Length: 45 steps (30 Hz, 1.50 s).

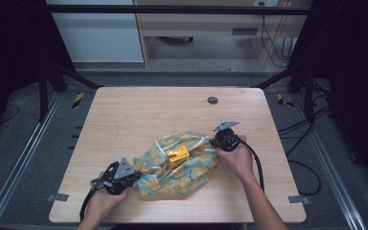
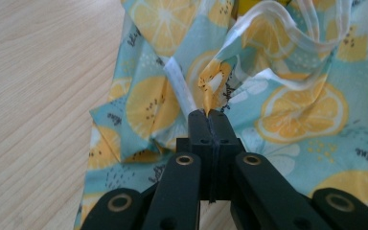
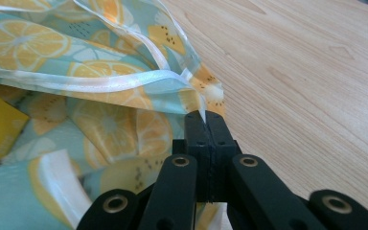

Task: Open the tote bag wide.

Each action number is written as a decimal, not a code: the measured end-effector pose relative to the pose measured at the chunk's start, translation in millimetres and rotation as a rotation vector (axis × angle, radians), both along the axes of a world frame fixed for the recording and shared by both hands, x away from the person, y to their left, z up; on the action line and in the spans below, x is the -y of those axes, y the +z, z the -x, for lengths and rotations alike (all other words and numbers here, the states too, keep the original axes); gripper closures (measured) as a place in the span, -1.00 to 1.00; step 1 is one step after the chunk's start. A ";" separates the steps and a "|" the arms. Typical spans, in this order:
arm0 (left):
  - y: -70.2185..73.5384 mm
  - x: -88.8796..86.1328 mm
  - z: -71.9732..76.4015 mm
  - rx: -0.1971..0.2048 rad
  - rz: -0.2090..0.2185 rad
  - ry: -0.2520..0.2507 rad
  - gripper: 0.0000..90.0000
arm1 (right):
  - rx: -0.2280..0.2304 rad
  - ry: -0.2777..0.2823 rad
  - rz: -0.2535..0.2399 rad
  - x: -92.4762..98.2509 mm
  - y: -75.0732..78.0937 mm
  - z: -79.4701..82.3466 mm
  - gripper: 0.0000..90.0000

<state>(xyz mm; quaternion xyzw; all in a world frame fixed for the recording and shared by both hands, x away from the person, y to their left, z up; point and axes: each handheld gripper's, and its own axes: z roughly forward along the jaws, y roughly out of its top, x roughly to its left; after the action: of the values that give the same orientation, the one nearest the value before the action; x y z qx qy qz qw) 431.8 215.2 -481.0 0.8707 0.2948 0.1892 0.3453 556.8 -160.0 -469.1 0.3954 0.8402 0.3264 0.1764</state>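
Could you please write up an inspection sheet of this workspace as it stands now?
Surface: pale wooden table, with a round grommet near its far edge.
Job's things: lemon-print cloth lying crumpled near the table's front; a yellow box rests on it.
Clutter: nothing seen.
Grippers: left tool is shut on a corner of the cloth; right tool is shut on the cloth's white-trimmed edge at the opposite side.
Cables: a black cable trails from the right tool along the forearm; loose cables lie on the floor at right.
Surroundings: black frame, grey floor, light wooden furniture beyond.
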 end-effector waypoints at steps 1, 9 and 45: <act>-0.5 -0.3 0.8 -0.004 -0.004 -0.003 1.00 | -0.001 -0.002 0.003 0.1 -1.4 -0.8 1.00; 0.5 -1.3 5.0 -0.001 -0.020 -0.017 1.00 | -0.007 -0.011 0.003 0.8 -3.5 -2.4 1.00; 10.8 -1.5 19.9 0.050 0.025 -0.005 0.39 | 0.129 -0.076 -0.073 4.5 64.1 15.9 -0.39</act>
<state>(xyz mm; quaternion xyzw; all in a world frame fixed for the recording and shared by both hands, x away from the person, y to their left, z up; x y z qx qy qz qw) 411.9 216.7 -470.2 0.8620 0.2862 0.2062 0.3640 540.8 -164.6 -405.0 0.4113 0.7991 0.3747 0.2277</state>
